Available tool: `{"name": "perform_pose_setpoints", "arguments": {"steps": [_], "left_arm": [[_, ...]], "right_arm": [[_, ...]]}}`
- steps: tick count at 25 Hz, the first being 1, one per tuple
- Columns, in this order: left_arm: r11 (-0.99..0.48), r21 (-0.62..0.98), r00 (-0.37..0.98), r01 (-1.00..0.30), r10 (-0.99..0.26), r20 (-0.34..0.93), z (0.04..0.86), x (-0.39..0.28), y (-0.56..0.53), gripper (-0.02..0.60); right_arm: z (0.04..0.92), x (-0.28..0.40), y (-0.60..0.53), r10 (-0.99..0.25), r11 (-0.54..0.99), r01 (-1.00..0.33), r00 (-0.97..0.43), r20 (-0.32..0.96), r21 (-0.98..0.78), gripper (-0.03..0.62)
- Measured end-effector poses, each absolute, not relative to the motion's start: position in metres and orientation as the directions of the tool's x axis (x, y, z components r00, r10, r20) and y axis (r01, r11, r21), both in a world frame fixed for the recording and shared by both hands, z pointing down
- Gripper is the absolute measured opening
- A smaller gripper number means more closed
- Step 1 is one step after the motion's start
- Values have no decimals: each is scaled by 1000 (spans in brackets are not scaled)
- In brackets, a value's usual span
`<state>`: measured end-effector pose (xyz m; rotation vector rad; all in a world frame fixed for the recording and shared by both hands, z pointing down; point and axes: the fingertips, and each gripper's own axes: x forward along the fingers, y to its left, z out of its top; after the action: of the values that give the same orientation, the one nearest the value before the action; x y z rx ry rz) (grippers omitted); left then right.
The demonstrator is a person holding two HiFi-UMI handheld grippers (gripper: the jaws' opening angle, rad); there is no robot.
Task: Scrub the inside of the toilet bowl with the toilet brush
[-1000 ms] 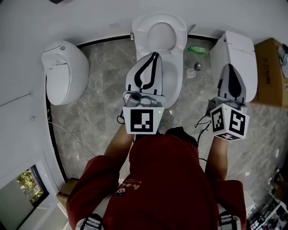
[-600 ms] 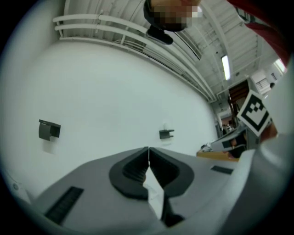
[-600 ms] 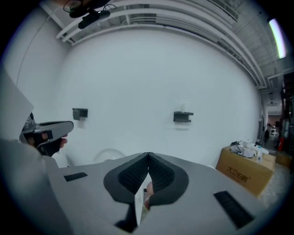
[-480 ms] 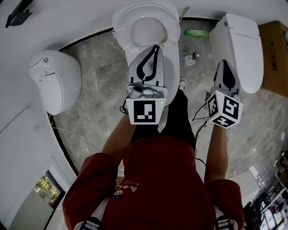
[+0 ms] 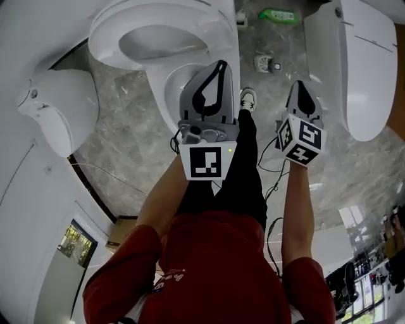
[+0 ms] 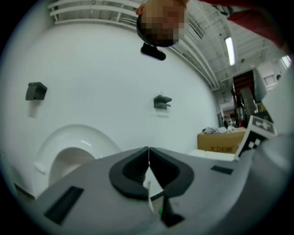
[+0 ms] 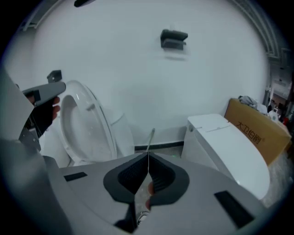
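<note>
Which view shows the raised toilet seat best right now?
Head view: the raised toilet seat shows as a near-full ring. Right gripper view sees it side-on; left gripper view only its upper arc.

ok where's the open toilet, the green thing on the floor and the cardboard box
open toilet (image 5: 221, 38), head view, on its raised seat
green thing (image 5: 276, 14), head view, on its middle
cardboard box (image 7: 257, 131), right gripper view, on its printed side

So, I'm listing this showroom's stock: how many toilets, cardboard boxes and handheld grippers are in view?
White ceramic toilets: 3 (open middle toilet, closed left toilet, closed right toilet)
Brown cardboard box: 1
Grey two-jaw grippers: 2 (left gripper, right gripper)
Total: 6
</note>
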<state>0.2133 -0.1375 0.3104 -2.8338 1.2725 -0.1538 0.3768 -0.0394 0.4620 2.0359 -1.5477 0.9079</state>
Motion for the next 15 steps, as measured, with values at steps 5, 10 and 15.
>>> {"name": "perform_pose_setpoints", "arguments": {"steps": [5, 10, 15], "left_arm": [[-690, -64, 674, -721, -719, 170, 387, 237, -143, -2], [-707, -63, 680, -704, -697, 226, 443, 245, -138, -2], [-703, -70, 658, -708, -693, 295, 481, 245, -133, -2]], "right_arm": [[581, 386, -49, -560, -259, -963, 83, 824, -79, 62], [683, 385, -46, -419, -261, -959, 10, 908, -109, 226], [752, 388, -47, -322, -277, -955, -13, 947, -107, 242]]}}
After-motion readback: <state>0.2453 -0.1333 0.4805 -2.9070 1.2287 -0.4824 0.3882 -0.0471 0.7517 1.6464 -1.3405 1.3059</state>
